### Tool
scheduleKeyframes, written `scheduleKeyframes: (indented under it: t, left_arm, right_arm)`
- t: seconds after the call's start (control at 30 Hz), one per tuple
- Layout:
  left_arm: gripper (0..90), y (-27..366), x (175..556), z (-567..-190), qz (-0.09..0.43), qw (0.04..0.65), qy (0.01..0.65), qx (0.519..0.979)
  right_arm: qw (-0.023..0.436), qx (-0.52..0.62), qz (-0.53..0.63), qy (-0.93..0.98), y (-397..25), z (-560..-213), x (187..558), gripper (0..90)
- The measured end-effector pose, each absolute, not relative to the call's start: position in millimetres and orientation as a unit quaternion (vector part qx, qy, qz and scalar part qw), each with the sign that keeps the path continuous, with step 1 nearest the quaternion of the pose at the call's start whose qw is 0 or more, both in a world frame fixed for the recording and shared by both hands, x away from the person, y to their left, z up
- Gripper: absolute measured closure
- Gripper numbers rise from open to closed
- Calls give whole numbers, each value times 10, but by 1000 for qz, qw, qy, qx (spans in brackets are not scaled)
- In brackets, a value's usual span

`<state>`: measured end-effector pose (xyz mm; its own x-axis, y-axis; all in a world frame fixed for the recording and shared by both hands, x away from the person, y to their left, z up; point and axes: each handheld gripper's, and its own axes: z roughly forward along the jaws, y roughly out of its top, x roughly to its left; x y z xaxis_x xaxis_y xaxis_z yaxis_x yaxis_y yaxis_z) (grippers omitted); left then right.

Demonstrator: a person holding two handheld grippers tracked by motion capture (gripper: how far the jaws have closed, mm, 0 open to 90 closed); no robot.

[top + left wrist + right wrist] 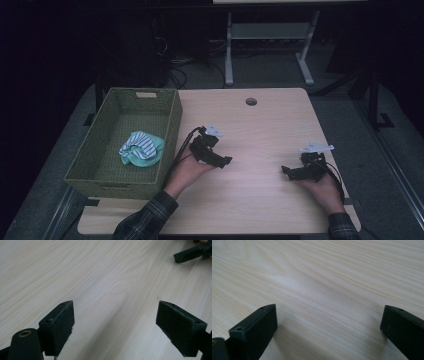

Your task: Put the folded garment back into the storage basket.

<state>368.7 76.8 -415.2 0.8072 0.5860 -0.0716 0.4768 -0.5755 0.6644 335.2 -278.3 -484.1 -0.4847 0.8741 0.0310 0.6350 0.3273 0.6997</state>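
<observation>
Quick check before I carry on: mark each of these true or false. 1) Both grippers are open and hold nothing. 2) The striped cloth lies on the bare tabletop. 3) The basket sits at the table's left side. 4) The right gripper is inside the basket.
1) True: the left gripper and the right gripper have their jaws apart over bare wood.
2) False: the striped cloth lies inside the basket.
3) True.
4) False: it rests on the table, far from the basket.

Basket point(172, 117) on table's point(260, 130) left edge, cloth point(142, 148) inside it, both tools right of basket.
</observation>
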Motion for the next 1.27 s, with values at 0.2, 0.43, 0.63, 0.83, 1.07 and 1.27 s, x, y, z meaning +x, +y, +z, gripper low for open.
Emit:
scheduleKeyframes:
  t: [0.2,0.43,0.63,0.83,1.07,1.27]
  left_arm:
    - [138,744,3691,-4331,89,346,307,882]
    - [136,720,3709,-4519,90,341,309,883]
    - [132,711,3723,-4652,96,332,310,886]
    - [124,708,3723,-4699,100,329,310,886]
    - [122,733,3686,-4739,120,341,295,885]
    - [121,770,3663,-4770,120,358,291,879]
  right_arm:
    - [180,475,333,795,-2783,-4842,3352,5]
    - [180,475,333,795,-2783,-4842,3352,5]
    - [180,475,333,795,-2783,-4841,3352,5]
    - [180,475,333,795,-2783,-4842,3352,5]
    - [180,475,333,795,-2783,-4841,3352,5]
    - [180,475,333,795,-2783,-4842,3352,5]
